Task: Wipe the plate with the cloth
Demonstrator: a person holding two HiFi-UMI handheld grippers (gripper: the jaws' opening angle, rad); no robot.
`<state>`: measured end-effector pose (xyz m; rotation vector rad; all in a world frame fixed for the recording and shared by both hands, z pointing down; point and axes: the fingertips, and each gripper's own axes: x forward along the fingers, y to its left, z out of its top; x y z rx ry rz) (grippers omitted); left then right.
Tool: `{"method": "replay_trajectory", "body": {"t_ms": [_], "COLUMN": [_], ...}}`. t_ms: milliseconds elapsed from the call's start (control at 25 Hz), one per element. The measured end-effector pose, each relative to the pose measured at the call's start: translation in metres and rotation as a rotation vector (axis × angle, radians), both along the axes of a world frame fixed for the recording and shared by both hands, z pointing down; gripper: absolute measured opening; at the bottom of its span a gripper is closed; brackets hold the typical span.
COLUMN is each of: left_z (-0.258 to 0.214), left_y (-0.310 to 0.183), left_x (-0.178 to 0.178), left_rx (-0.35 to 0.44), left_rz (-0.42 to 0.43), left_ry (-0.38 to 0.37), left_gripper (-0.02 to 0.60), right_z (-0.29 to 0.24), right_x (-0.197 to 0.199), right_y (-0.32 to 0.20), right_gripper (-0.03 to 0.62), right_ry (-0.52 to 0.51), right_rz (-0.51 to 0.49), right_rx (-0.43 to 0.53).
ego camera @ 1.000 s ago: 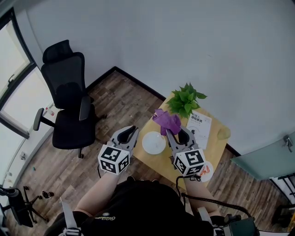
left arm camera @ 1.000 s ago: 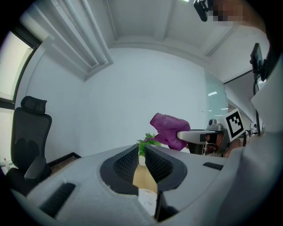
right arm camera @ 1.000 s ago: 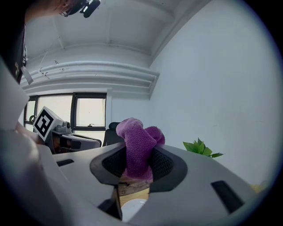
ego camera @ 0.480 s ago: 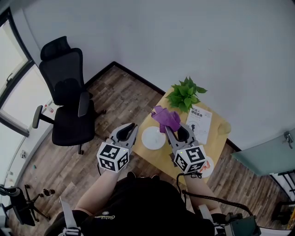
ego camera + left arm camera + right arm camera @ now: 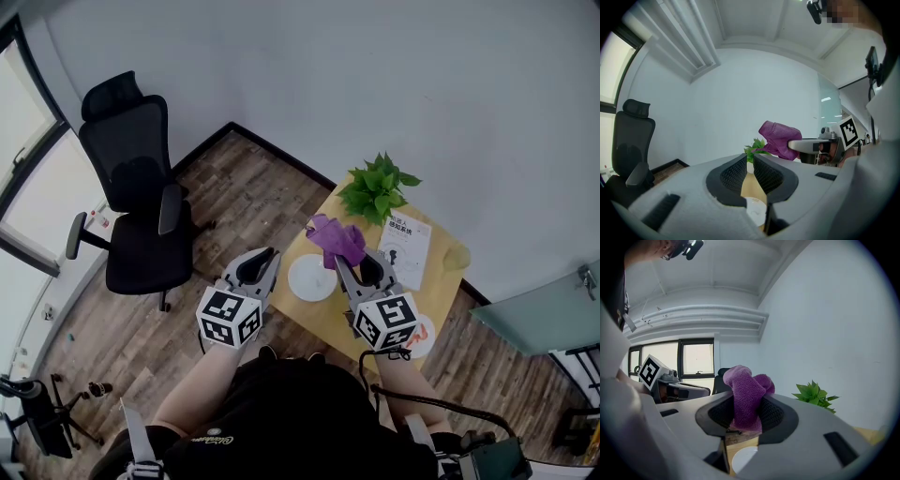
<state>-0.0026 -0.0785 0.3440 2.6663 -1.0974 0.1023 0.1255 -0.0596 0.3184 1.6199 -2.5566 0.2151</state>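
A white plate [image 5: 312, 277] lies on the small wooden table [image 5: 441, 281], far below both grippers. My right gripper [image 5: 347, 264] is shut on a bunched purple cloth [image 5: 336, 240], which bulges above its pads [image 5: 773, 416]. The cloth [image 5: 747, 397] fills the gap between the jaws, and the plate [image 5: 743, 459] shows beneath it. My left gripper [image 5: 271, 256] hovers left of the plate, off the table's edge, shut with nothing in it. In the left gripper view the plate [image 5: 754, 211] shows below the jaws, and the cloth [image 5: 780, 139] in the right gripper [image 5: 811, 146] is to the right.
A potted green plant [image 5: 378, 195] stands at the table's far corner, with a printed sheet [image 5: 405, 249] beside it. A black office chair [image 5: 141, 197] stands on the wood floor to the left. White walls close the corner behind the table.
Both grippers have shifted only slightly over the table. The right one keeps its hold on the cloth, and the left one stays shut.
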Motion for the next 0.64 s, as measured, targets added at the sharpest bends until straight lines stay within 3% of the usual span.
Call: {"method": "replay_trajectory", "body": {"t_ms": [640], "left_z": [0.0067], "left_y": [-0.0039], "left_x": [-0.0021], "left_rx": [-0.016], "left_rz": [-0.008], "left_ry": [-0.001], "left_gripper": [0.046], "right_z": [0.008], "right_x": [-0.0006], "right_y": [-0.0031], "right_gripper": [0.124], "right_ry": [0.002], "right_rz": [-0.008], "right_rx": [-0.022]}}
